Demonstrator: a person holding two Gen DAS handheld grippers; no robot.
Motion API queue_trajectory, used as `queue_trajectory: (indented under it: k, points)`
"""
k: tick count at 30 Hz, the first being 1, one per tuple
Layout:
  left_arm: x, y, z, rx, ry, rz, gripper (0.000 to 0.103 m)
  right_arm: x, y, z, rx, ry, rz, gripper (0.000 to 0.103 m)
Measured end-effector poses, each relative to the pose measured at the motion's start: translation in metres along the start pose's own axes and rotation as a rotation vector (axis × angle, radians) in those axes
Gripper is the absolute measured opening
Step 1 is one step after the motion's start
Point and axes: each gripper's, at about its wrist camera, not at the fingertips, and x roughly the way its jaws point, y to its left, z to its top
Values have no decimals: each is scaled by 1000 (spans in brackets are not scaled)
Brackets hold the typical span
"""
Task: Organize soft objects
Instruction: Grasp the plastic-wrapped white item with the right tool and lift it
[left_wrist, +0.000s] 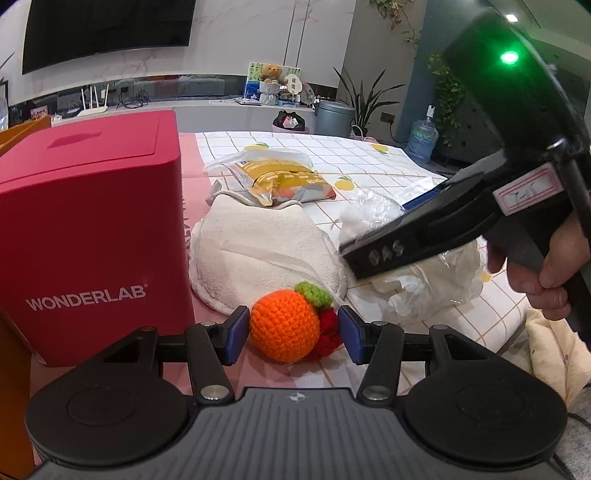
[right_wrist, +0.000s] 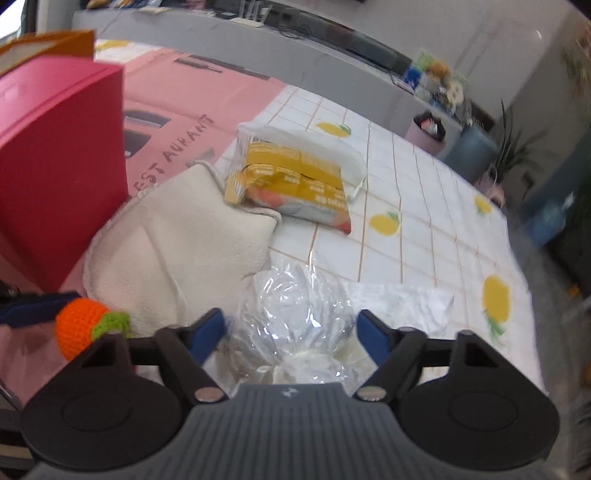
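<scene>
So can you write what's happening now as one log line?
left gripper: shut on crochet orange | right gripper: open over plastic bag | red box: closed

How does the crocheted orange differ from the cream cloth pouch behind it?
The crocheted orange is bright orange with a green knitted top; the cream cloth pouch is plain off-white. The orange is small and round; the pouch is much larger and flattish. The orange sits between the left tongs; the pouch lies free. Both are soft textile things.
</scene>
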Motion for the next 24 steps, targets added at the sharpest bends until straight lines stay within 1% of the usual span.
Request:
queue_trajectory:
  k: [3, 7, 11, 13, 15, 17, 19, 22, 24]
  points:
    - [0, 1, -1, -4, -3, -10, 59, -10, -8, -1, 61, -29, 21, 58]
    - [-2, 6, 2, -22, 3, -16, 58, -26, -17, -4, 145, -79, 30, 57]
    - [-5, 6, 4, -11, -15, 3, 58, -47, -40, -8, 364, -133, 82, 58]
    - [-9, 6, 5, -16, -21, 2, 58, -59, -50, -15, 463, -180, 102, 58]
    - [-11, 6, 7, -22, -25, -6, 58, -71, -59, -22, 534, -238, 102, 59]
    - [-13, 5, 8, -22, -30, -19, 58, -84, -69, -29, 611, -327, 117, 59]
    - [-14, 5, 9, -21, -33, -18, 58, -94, -80, -33, 687, -410, 160, 59]
    - [-14, 3, 9, -12, -37, -8, 58, -103, -87, -36, 749, -491, 233, 61]
    - [-16, 2, 11, -13, -43, -4, 58, -105, -86, -36, 766, -522, 241, 61]
